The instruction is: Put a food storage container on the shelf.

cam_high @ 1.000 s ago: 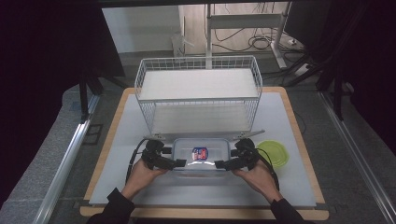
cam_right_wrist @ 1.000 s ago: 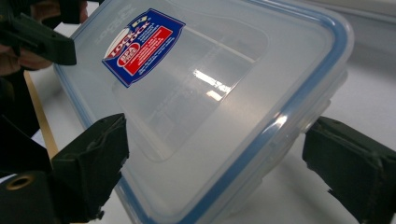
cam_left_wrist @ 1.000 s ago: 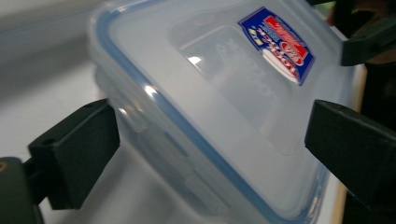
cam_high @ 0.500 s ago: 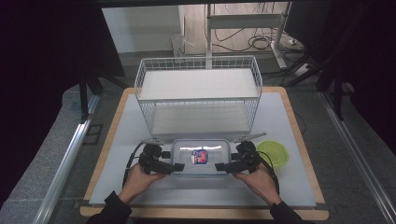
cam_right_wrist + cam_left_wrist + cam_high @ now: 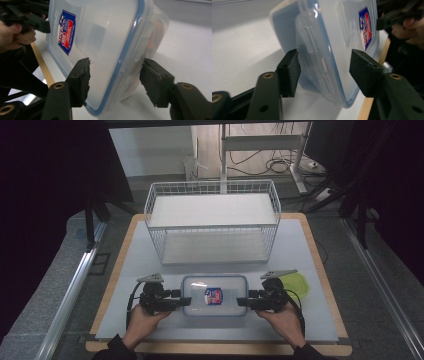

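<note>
Box (image 5: 215,295) with its lid on sits on the surface between both grippers, one short end between each pair of fingers. Left gripper (image 5: 323,71) and right gripper (image 5: 115,80) stand apart around the ends, not yet clamped; lifting seems left.

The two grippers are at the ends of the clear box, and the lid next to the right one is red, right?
Not quite. The lid beside the right gripper is green, not red, as the high view shows. The rest holds: the left gripper and the right one are at opposite ends of the clear box.
</note>
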The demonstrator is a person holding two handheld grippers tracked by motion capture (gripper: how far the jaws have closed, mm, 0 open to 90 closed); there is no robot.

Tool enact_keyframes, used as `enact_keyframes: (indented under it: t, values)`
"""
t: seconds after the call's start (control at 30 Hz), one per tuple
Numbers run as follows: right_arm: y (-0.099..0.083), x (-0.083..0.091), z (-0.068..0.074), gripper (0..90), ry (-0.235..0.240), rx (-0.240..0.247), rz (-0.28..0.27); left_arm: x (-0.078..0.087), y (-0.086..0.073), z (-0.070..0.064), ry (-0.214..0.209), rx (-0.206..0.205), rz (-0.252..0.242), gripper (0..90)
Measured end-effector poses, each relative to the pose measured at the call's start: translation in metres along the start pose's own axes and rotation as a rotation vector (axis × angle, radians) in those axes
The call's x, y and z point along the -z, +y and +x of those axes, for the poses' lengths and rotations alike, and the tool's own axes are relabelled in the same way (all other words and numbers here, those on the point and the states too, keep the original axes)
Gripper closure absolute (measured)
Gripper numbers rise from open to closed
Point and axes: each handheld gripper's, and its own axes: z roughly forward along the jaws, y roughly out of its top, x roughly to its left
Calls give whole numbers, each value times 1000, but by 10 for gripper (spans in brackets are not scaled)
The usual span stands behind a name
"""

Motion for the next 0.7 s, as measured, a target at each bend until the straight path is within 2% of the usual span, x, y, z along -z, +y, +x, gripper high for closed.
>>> enact_keyframes:
  t: [0.27,0.33,0.5,0.7]
  values:
    - [-5,4,0,510,11,-15,-49,2,0,0,14,8,-32,480]
    - [-6,4,-2,519,17,-35,-66,1,0,-1,21,7,-37,482]
    - [-7,4,0,523,1,-49,-81,1,1,-1,27,12,-44,482]
    - [-6,8,0,524,4,-61,-114,3,8,-7,40,-19,-53,484]
